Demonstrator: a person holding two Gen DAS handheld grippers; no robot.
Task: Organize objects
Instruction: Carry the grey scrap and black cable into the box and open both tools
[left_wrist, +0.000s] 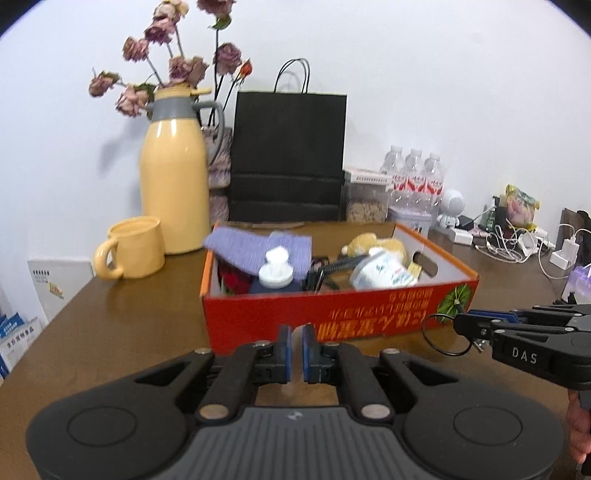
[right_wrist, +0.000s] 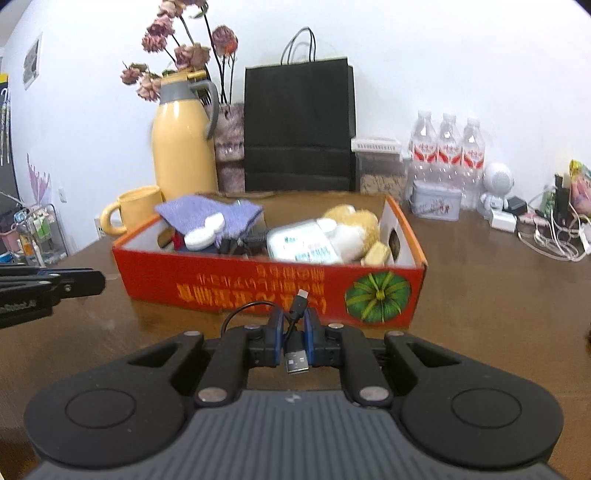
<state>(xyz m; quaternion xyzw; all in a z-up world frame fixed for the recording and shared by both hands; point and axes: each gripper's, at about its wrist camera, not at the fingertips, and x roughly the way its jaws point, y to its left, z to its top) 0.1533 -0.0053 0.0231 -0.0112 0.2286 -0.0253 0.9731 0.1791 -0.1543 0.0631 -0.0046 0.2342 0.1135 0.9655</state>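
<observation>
Right wrist view: right hand-held gripper (right_wrist: 295, 332) clamps a USB cable (right_wrist: 295, 345) above brown table (right_wrist: 480, 314); left hand-held gripper (left_wrist: 296, 345) closed, empty.

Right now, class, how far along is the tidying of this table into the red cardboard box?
Done: the red cardboard box already holds a purple knitted cloth, a white plastic bottle and a yellow plush toy. In hand: the right gripper is shut on a short black USB cable; the left gripper is shut and empty. Left: boxing the cable.

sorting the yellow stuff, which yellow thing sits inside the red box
The yellow plush toy, at the red box's right end. The yellow mug and yellow thermos jug stand outside, behind its left corner.
</observation>
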